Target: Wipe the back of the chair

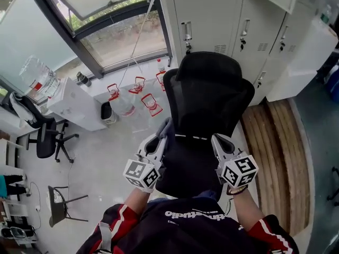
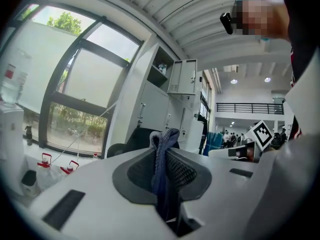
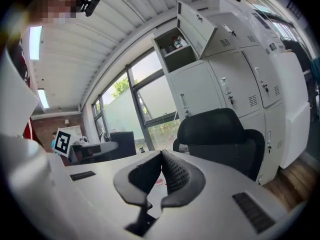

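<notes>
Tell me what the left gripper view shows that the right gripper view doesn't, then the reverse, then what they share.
Only the left gripper view: a blue cloth clamped in the left hand-held gripper, and a balcony railing far off. Only the right gripper view: the right hand-held gripper shut on nothing, and a strip of wooden floor. Both: the black chair, the white lockers and the window.

- Pale floor (image 1: 106,157) lies below me, and the black chair (image 1: 209,99) stands in front of me.
- Red-handled water jugs (image 1: 151,103) stand on it by the window.
- Wooden planking (image 1: 278,142) runs along my right.
</notes>
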Tool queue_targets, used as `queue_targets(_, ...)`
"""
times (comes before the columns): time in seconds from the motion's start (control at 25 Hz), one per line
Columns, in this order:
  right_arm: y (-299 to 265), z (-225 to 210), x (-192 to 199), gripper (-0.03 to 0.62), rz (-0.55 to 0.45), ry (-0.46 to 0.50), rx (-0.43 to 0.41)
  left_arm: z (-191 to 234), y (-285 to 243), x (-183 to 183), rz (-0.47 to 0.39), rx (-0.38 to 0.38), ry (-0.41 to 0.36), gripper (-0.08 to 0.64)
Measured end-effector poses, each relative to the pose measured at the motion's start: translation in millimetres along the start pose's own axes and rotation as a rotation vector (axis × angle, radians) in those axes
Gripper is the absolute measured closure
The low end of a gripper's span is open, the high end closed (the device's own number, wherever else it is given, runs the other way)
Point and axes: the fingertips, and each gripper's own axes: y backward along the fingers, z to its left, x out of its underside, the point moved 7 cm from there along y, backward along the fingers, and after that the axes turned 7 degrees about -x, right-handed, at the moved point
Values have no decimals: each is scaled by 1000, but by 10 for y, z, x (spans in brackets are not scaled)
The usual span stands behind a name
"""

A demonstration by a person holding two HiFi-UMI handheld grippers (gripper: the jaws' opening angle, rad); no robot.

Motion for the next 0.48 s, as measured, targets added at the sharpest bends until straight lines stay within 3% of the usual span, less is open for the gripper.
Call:
queue_targets(0.24, 199, 452, -31, 578, -21, 47, -14, -118, 520, -165, -27, 36, -27, 503)
queue_targets(0.48, 706, 1370, 219, 578, -9, 92, 52, -80, 1628, -219, -48, 67, -3, 503)
